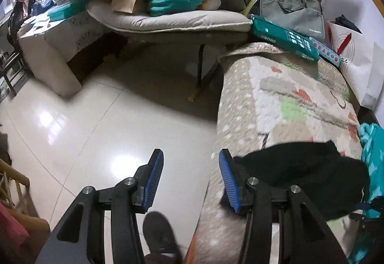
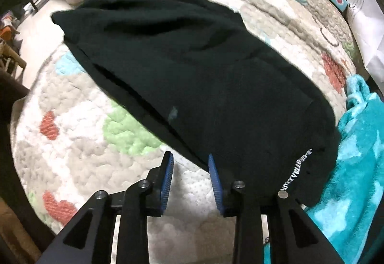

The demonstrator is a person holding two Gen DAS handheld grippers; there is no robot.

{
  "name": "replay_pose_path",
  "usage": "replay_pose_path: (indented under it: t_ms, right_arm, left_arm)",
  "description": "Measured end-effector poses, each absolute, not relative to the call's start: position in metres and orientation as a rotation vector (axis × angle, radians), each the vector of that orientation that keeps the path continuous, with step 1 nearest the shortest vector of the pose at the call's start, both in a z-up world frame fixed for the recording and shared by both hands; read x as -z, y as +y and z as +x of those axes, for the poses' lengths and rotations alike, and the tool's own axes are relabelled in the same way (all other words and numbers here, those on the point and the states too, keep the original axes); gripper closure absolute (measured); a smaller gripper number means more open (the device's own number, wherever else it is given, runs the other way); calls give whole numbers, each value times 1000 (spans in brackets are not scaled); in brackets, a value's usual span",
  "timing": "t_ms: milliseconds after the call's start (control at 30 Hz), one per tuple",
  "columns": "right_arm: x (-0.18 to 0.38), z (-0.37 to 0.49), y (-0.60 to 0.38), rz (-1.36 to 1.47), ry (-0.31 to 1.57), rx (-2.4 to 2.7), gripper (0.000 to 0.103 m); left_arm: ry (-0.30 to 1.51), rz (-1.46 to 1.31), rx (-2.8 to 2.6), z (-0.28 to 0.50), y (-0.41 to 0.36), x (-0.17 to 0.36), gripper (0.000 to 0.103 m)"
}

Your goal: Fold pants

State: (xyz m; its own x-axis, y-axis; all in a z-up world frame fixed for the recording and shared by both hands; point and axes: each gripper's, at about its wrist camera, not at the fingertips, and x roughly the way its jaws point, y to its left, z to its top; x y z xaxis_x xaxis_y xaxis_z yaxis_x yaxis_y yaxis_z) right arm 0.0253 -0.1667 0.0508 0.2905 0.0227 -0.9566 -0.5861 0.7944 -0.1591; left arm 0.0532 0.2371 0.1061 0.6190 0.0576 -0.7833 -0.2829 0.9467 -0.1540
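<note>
Cluttered with cardboard boxes, bags and cushions, the room leaves one working surface: a bed under a quilted cover [image 2: 79,144] patterned in coral, green and white. On it lie the black pants [image 2: 204,77], already gathered into a thick, long bundle that runs diagonally across the quilt in the right wrist view, from the far left down to the near right, where a line of white lettering shows along the cloth. A turquoise fleece blanket [image 2: 355,156] touches the bundle at that near end.

The right gripper [image 2: 190,163] hangs steeply over the bundle's near edge, fingers partly open and empty; the right-hand finger stands against the dark cloth while the other is over bare quilt, so the edge lies just beside the gap. The left gripper [image 1: 190,161] is also partly open and empty, and sits farther off, half over the shiny tiled floor [image 1: 96,132] beside the bed, with the pants to its right. The right hand looks the nearer one for any further fold.

I cannot tell waistband from leg ends, or how many layers the bundle has; its near corner is hidden behind the right gripper.
</note>
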Motion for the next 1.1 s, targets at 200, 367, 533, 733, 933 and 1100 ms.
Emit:
replay_pose_path:
  t_ms: [200, 367, 533, 733, 933, 1100]
  right_arm:
    - [-97, 76, -170, -402, 1087, -365, 70]
    - [-92, 144, -151, -341, 1053, -328, 70]
    - [-57, 195, -121, -418, 1097, -355, 64]
    - [-28, 223, -121, -342, 1206, -423, 92]
    - [-33, 245, -119, -366, 1186, -374, 95]
    - [-36, 268, -111, -416, 1145, -306, 103]
  left_arm:
    - [900, -311, -104, 106, 196, -104, 50]
    - [899, -309, -47, 121, 178, -84, 50]
    - [932, -404, 0, 134, 181, -75, 50]
    - [908, -480, 25, 136, 185, -81, 50]
    - [949, -518, 6, 140, 191, -71, 49]
    - [985, -559, -9, 142, 198, -60, 49]
